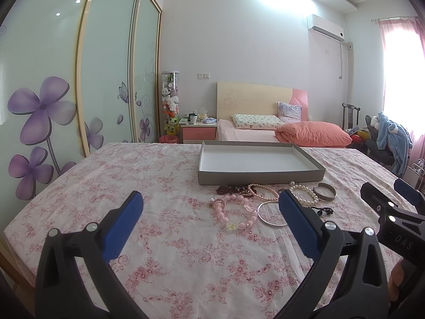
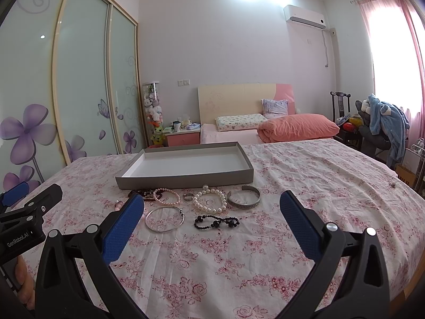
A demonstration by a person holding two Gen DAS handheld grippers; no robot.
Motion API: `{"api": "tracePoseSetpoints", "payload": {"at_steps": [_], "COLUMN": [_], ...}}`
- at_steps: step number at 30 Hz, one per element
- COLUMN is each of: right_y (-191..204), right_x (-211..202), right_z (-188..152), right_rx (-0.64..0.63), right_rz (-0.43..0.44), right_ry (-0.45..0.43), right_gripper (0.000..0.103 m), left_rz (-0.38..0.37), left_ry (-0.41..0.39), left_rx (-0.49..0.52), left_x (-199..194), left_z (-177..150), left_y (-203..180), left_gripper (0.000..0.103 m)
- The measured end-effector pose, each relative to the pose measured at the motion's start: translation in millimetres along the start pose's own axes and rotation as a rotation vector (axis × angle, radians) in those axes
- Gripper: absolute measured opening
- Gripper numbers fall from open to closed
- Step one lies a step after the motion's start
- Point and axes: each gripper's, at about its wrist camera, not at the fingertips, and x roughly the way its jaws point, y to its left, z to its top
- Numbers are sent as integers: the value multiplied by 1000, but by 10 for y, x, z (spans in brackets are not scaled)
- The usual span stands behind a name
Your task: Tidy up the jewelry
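Note:
An empty grey tray (image 1: pixel 261 177) (image 2: pixel 186 180) with a white inside lies on the floral cloth. In front of it lie a pink bead bracelet (image 1: pixel 233 211), a thin silver bangle (image 2: pixel 164 218) (image 1: pixel 269 214), a white pearl bracelet (image 2: pixel 208 201) (image 1: pixel 305 192), a black bead bracelet (image 2: pixel 216 222), a wide silver cuff (image 2: pixel 244 199) (image 1: pixel 324 191), a small ring (image 2: pixel 188 196), a pink pearl strand (image 2: pixel 166 196) and dark red beads (image 1: pixel 233 189). My left gripper (image 1: pixel 209 206) is open, short of the pink beads. My right gripper (image 2: pixel 212 207) is open, short of the black beads.
The table (image 2: pixel 332 186) carries a pink floral cloth. A small dark item (image 2: pixel 392 184) lies near its right edge. Behind stand a bed (image 2: pixel 265 127), a nightstand (image 2: pixel 183 135), sliding wardrobe doors (image 1: pixel 53 93) and a chair with a blue garment (image 2: pixel 387 125).

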Motion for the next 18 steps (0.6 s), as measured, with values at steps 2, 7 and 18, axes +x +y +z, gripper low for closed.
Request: {"api": "tracePoseSetpoints", "payload": {"at_steps": [2,7,18], "right_y": [0,0,-13], "right_x": [-1,-3,3], "right_z": [-3,-10,9], "right_rx": [0,0,3], "right_rz": [1,0,0], "right_ry": [0,1,2], "right_gripper": [101,101,101], "left_rz": [0,0,1], "left_ry": [0,1,2], "left_rx": [0,0,-1], "left_x": [0,1,1], "left_z": [0,0,0], "left_y": [0,1,1], "left_gripper": [99,99,99]}}
